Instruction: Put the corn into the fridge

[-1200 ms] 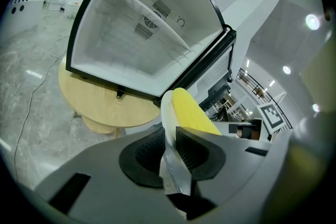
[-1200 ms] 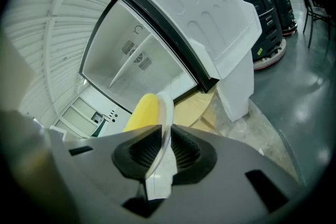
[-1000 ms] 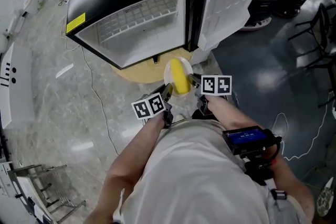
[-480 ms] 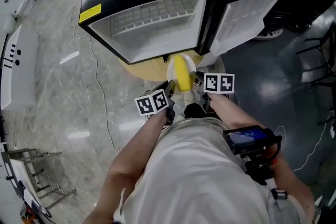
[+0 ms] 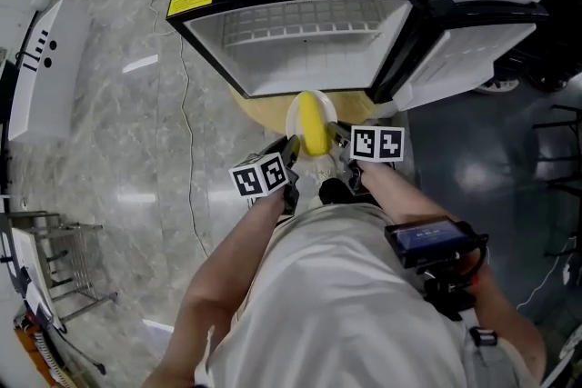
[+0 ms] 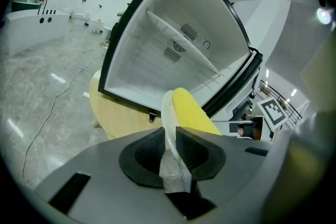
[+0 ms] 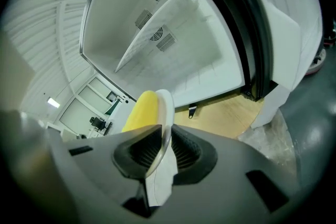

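A: Task item, appearance?
B: The corn (image 5: 314, 124) is a plain yellow cob lying lengthwise on a white plate (image 5: 293, 118), carried in the air. The open fridge (image 5: 300, 41) sits at 12 o'clock from it.
A: Jaws?
B: The left gripper (image 5: 289, 152) is clamped on the plate's rim at 8 o'clock, the right gripper (image 5: 337, 138) at 4 o'clock.
A: Versus a second ago?
B: The fridge was at 11 o'clock and farther off. Now its opening is square ahead and close. Grip is unchanged.

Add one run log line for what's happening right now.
left gripper: shut on plate rim | right gripper: shut on opposite rim | corn: on plate | fridge: open, corn not yet inside
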Demonstrator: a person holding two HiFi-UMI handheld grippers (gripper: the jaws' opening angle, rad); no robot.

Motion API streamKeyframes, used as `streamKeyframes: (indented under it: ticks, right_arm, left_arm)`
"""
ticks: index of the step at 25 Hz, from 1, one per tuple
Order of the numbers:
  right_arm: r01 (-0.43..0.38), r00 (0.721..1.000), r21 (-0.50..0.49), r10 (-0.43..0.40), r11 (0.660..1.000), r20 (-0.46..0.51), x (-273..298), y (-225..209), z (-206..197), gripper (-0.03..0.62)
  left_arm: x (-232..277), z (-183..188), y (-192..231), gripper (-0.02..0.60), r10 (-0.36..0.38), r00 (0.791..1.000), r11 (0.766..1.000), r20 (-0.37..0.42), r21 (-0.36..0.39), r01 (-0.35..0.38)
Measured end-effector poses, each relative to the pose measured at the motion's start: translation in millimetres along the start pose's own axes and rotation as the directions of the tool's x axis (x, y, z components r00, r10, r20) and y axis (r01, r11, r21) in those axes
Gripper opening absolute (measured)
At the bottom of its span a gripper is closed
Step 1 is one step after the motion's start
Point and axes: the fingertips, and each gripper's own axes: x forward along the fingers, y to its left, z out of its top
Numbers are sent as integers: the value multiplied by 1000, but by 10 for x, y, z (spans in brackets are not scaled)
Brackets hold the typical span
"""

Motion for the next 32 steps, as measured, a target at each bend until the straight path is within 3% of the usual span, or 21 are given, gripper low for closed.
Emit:
streamKeyframes:
  ticks: [11,22,32]
  right_arm:
    - [-74,993,-55,68,996,-101,543,236,154,54]
    - [-97,983,-85,82,992,-166,950,166,494,54]
    - [-124,973,-145,91,982,-213,1224,-8,562,54]
  left_arm:
    - [-37,254,448,71,95,994,993,46,-75,-92]
    - [222,574,636,71,143,988,984,57,-120,-135]
    - [462,587,781,71,169,983,974,68,-167,-156]
